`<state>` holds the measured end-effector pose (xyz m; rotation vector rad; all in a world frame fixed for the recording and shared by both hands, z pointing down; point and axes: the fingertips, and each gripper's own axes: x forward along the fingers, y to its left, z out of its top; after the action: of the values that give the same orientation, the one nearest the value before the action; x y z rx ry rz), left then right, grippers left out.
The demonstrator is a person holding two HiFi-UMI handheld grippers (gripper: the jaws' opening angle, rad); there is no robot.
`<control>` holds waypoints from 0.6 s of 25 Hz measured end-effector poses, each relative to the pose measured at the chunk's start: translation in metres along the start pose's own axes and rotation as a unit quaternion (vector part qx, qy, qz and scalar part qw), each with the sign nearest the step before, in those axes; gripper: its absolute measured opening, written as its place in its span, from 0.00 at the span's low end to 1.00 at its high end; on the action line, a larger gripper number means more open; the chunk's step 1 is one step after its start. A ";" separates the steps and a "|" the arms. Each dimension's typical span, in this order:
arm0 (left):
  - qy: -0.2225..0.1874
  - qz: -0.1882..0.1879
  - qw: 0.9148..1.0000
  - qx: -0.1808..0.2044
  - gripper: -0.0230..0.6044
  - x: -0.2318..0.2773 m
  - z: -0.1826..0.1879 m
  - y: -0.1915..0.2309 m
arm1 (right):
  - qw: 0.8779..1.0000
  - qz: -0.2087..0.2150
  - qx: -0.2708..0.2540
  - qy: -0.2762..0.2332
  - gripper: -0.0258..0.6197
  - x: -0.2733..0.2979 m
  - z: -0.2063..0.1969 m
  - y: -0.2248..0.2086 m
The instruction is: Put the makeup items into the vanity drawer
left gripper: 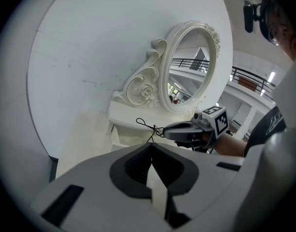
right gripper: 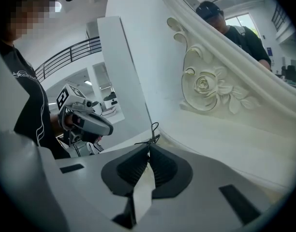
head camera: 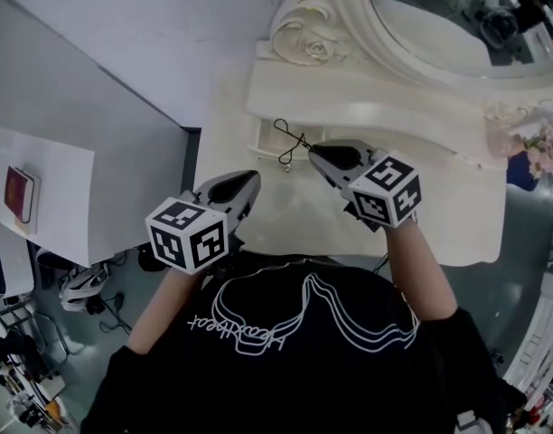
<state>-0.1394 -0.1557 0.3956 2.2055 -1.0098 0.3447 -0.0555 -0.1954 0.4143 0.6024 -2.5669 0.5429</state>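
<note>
Right tool pinches a black cord reaching far-left from its tip toward the shelf; left tool, pressed together and empty, sits nearer.

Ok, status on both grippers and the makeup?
Left gripper shut, empty. Right gripper shut on black cord. No makeup items in view.

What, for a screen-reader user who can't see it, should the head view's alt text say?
Seen from above, a person in black holds two grippers over a cream vanity table: the right gripper pinches a thin black cord, and the left gripper hangs shut and empty beside it. An ornate oval mirror stands behind.
</note>
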 end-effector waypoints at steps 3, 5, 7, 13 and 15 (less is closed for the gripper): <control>0.002 0.002 1.000 -0.001 0.04 0.000 -0.001 0.004 | 1.000 0.007 0.007 0.009 0.07 0.009 -0.005 -0.002; 0.004 0.002 1.000 -0.002 0.04 0.001 -0.002 0.006 | 1.000 0.011 0.010 0.016 0.07 0.014 -0.009 -0.004; 0.005 0.003 1.000 -0.003 0.04 0.001 -0.002 0.009 | 1.000 0.015 0.013 0.024 0.07 0.019 -0.011 -0.006; 0.006 0.008 1.000 -0.004 0.04 0.003 0.000 0.017 | 0.998 0.027 0.024 0.048 0.07 0.030 -0.018 -0.010; 0.005 0.008 1.000 -0.003 0.04 0.002 0.002 0.019 | 0.998 0.031 0.025 0.057 0.07 0.034 -0.019 -0.011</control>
<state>-0.1521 -0.1677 0.4041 2.1897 -1.0232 0.3600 -0.0706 -0.2064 0.4501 0.4961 -2.4778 0.6455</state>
